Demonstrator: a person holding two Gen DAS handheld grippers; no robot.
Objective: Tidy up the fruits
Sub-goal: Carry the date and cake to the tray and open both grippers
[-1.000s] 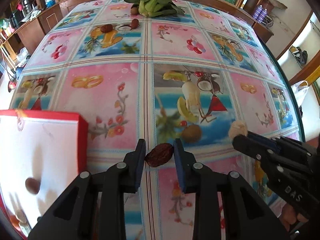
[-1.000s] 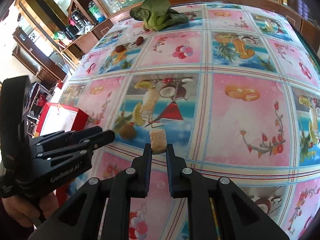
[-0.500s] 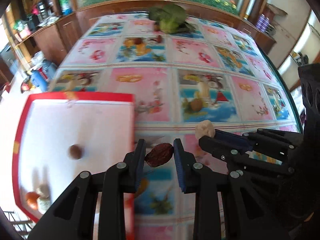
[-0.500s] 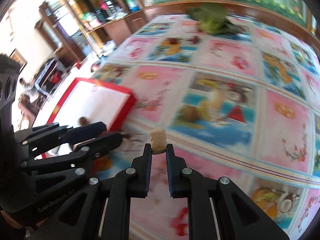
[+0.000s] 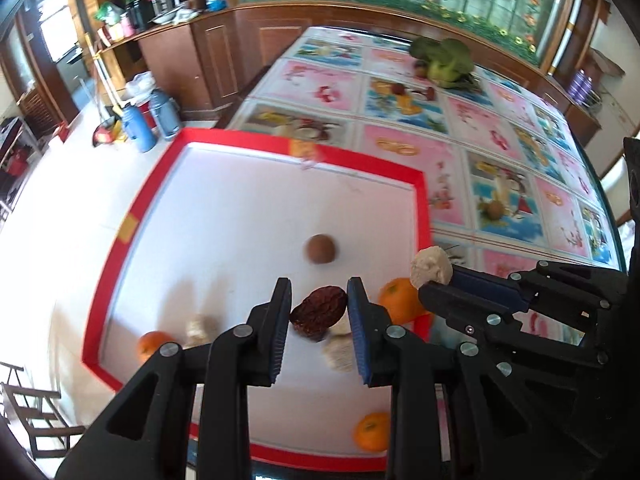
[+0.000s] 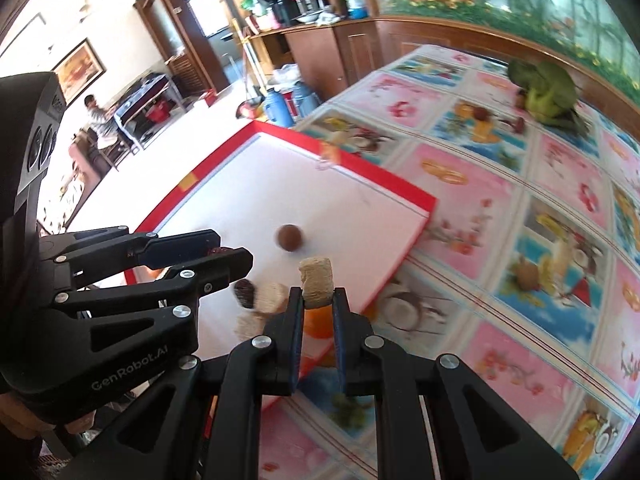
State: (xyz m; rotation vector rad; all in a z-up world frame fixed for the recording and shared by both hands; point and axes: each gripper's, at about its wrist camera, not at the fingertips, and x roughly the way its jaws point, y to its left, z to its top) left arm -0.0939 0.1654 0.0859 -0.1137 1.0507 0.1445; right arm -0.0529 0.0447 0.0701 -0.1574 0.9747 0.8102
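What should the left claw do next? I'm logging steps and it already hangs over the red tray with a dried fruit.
Probably lower a little and open. The left claw grips the wrinkled dried fruit above the tray, over white floor, just short of the brown ball.
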